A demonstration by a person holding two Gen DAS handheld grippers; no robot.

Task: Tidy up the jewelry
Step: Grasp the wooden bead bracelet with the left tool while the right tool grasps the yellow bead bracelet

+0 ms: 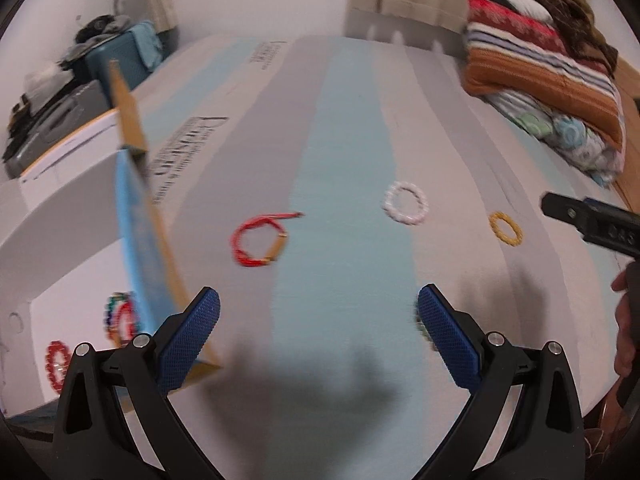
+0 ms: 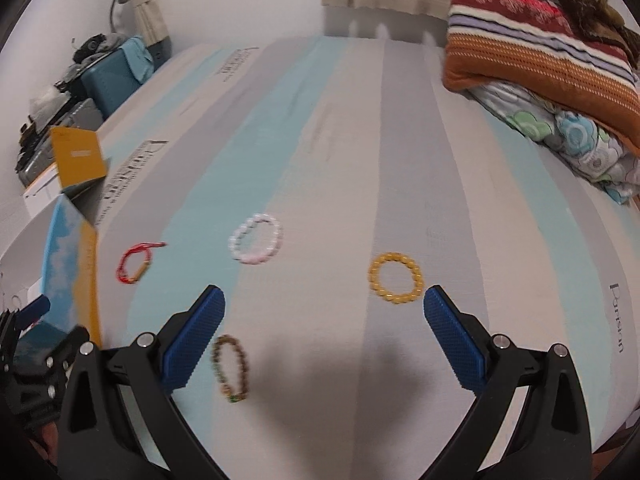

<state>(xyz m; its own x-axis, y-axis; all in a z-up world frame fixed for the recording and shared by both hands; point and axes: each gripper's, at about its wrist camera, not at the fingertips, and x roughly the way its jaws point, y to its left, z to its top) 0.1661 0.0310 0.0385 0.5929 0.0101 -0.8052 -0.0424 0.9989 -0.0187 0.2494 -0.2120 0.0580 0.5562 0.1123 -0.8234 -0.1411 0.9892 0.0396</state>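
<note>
With both my left gripper [image 1: 319, 330] and right gripper [image 2: 324, 330] spread wide and empty, I judge the next pick is the yellow bracelet [image 2: 395, 277] lying on the mattress [image 2: 500, 240] just ahead of my right jaws (box [image 1: 24, 264] to the left).

Left claw [image 1: 319, 312]: jaws spread wide, blue pads [image 1: 192, 340] facing each other, nothing between them. Right claw [image 2: 324, 314]: same, jaws wide apart, pads [image 2: 456, 336] clear, nothing gripped. In the left wrist view the right claw's black body juts in at the right edge, with the person's hand [image 1: 625, 328] wrapped round its handle
</note>
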